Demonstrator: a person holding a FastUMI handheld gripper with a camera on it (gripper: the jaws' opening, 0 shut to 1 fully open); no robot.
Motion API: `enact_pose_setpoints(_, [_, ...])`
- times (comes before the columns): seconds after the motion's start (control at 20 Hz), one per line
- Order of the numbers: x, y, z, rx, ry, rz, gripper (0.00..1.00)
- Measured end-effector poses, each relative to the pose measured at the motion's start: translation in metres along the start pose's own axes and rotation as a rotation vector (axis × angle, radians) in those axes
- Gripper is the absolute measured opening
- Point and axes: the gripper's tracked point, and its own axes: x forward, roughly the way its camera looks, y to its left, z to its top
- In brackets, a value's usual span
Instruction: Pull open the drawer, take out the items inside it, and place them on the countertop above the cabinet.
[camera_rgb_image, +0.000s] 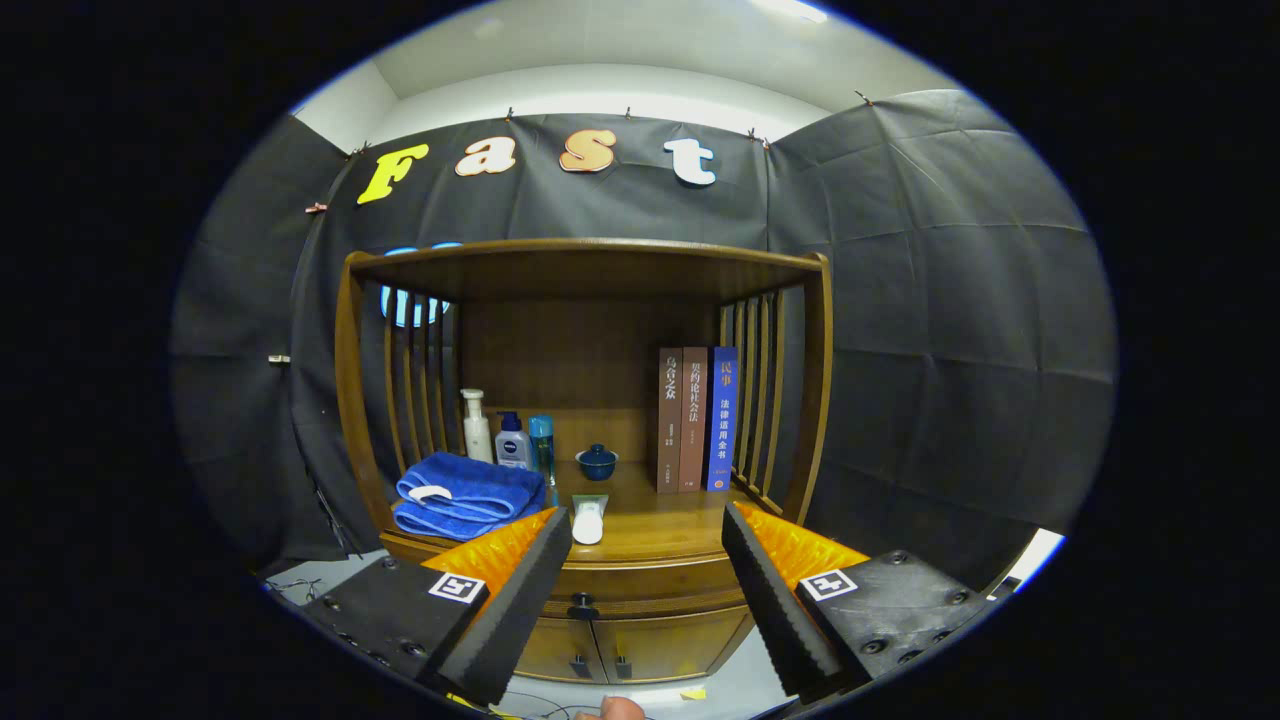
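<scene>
Fingers (647, 560) wide apart, holding nothing. Drawer (650, 580) shut under desk (680, 525), knob (583, 606) between fingers, beyond tips. Tube (588, 520) lies on desk. If drawer is to open: centre on knob, pull straight.

A cloth-walled recording booth with a home-style wooden cabinet (590, 560).

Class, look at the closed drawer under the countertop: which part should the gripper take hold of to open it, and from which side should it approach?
Grip the small dark knob at the middle of the drawer front. It sticks out toward the camera, so come straight from the front, one finger on each side, then pull back. The gripper is open, holding nothing, and the knob sits between its fingers, farther ahead.
</scene>
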Motion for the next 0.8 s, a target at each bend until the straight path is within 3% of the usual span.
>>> enact_pose_setpoints(0.35, [-0.050,-0.009,0.024,-0.022,-0.064,-0.011,0.98])
enact_pose_setpoints(0.8, [-0.070,-0.002,0.033,-0.039,-0.085,0.005,0.98])
